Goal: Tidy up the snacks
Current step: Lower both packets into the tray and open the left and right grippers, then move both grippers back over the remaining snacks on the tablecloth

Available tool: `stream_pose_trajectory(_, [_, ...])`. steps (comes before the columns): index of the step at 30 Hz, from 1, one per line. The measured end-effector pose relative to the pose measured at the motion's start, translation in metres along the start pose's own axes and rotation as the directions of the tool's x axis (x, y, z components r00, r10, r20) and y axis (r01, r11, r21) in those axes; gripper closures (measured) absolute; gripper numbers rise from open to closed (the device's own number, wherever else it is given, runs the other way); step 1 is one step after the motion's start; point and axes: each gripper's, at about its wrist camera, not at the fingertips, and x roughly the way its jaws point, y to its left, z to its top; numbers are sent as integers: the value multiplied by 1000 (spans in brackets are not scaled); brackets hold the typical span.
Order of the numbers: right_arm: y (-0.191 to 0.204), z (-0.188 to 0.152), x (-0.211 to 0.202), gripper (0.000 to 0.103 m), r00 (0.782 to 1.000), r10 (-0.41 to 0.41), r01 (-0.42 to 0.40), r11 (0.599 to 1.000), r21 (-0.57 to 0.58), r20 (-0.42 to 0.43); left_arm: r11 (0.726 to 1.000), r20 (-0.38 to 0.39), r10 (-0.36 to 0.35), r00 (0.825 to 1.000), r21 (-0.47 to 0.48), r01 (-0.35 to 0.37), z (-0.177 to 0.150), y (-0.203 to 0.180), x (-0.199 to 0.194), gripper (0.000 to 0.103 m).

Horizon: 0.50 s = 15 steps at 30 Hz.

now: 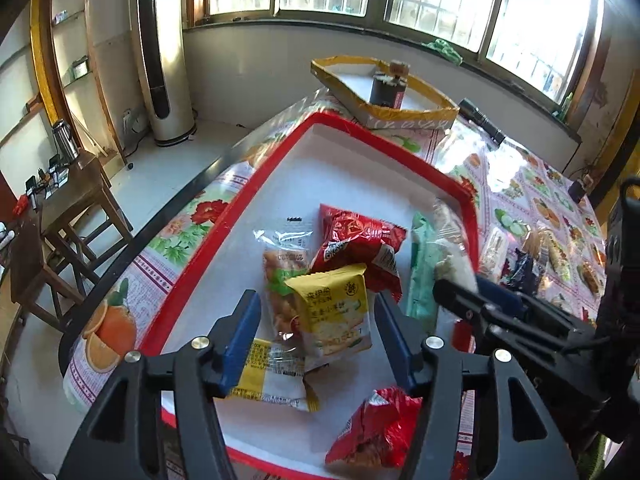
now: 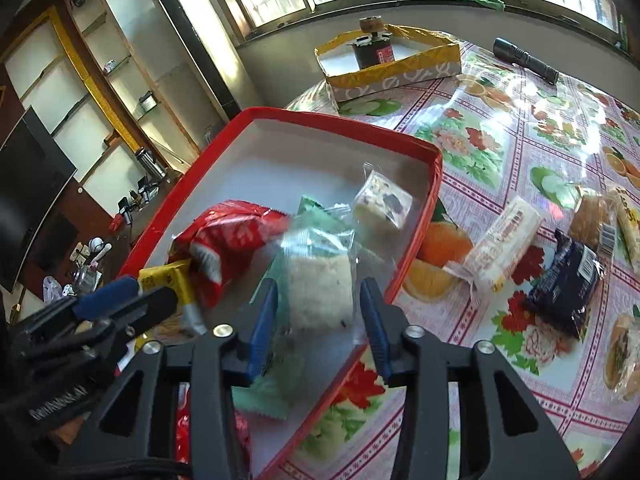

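Snacks in crinkly wrappers lie in the shallow red-rimmed tray with a white floor (image 1: 192, 276), and I see more of them on the flowered plastic tablecloth (image 2: 520, 128) to its right.

My left gripper (image 1: 318, 326) hangs over the near part of the tray. Its jaws are spread, and the yellow biscuit packet (image 1: 332, 312) lies between the 2 blue pads, but I do not see either pad pressing on it. Under this packet lies a clear bag with brown pastry (image 1: 282, 276), and behind it a red foil bag (image 1: 360, 244).

My right gripper (image 2: 320, 316) is over the right side of the tray. Its jaws stand apart around a clear packet with a white rice cake (image 2: 320, 292). This packet looks blurred, and the pads seem not to touch it. Just behind it lies a clear-wrapped white nougat square (image 2: 384, 200).

On the cloth I see a long cream bar (image 2: 500, 244) and a dark blue packet (image 2: 568, 284).
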Motion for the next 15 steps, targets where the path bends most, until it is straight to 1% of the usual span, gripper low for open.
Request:
stream_pose_trajectory(7, [-11, -11, -37, 57, 998, -2, 0, 999, 35, 57, 999, 28, -28, 999, 16, 27, -2, -15, -19, 41])
stream_pose_trajectory(8, [-15, -15, -45, 56, 998, -8, 5, 999, 44, 69, 999, 30, -31, 999, 21, 30, -3, -17, -20, 40])
stream_pose_trajectory(9, [-19, -18, -51, 55, 997, -16, 12, 998, 55, 78, 999, 29, -36, 999, 27, 35, -4, -21, -21, 36])
stream_pose_trajectory(10, [-23, -21, -56, 54, 996, -22, 16, 998, 65, 86, 999, 27, -40, 999, 33, 39, -5, -24, -21, 35])
stream_pose_trajectory(15, [-55, -43, -80, 53, 993, -69, 55, 989, 138, 98, 994, 15, -76, 997, 76, 74, -14, -48, -22, 35])
